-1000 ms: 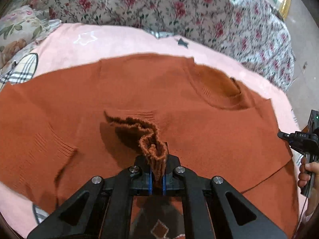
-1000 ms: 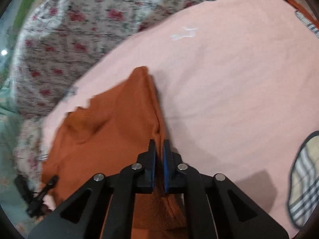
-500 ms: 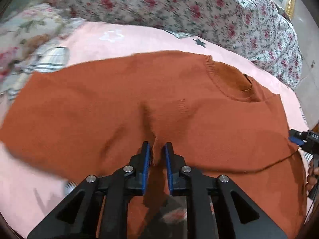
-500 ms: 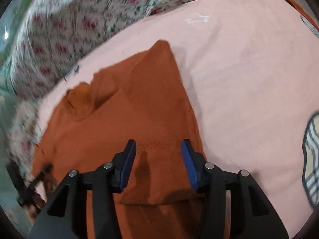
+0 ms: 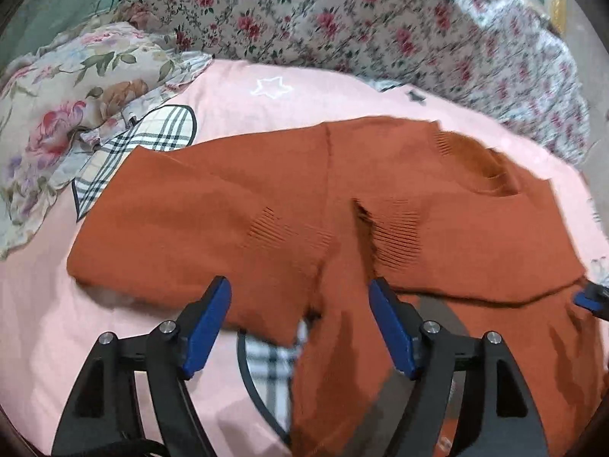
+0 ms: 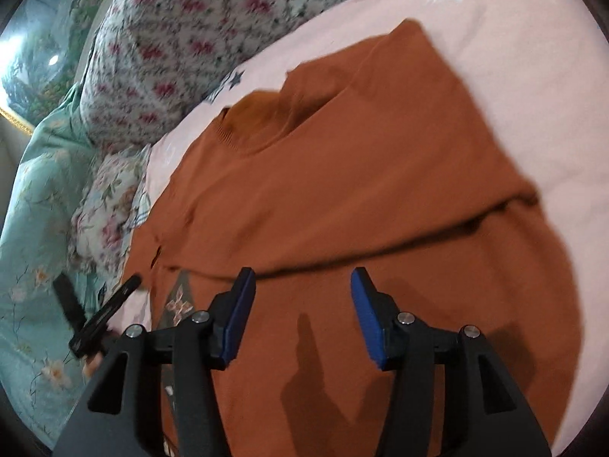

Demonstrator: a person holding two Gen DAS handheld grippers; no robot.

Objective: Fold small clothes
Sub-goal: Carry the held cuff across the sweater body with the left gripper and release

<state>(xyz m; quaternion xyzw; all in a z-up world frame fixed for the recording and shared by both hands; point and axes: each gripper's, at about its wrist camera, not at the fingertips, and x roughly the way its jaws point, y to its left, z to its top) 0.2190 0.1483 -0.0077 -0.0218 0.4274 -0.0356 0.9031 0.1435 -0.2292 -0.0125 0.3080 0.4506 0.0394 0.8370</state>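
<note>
A rust-orange knit sweater (image 5: 399,228) lies on a pink blanket (image 5: 45,323), its sleeves folded in over the body and the collar at the far right. It also shows in the right wrist view (image 6: 342,190), collar at the upper left. My left gripper (image 5: 300,308) is open and empty just above the sleeve cuffs. My right gripper (image 6: 300,301) is open and empty over the sweater's body, near a fold edge. The left gripper's tool (image 6: 99,316) shows at the left of the right wrist view.
A floral quilt (image 5: 380,19) lies behind the blanket. A flowered pillow (image 5: 68,114) sits at the left. Plaid patches (image 5: 144,144) mark the blanket. A teal floral sheet (image 6: 30,228) lies at the left in the right wrist view.
Both grippers have let go of the sweater and opened wide. The sleeve the left gripper held now lies flat on the body. Both have pulled back a little.
</note>
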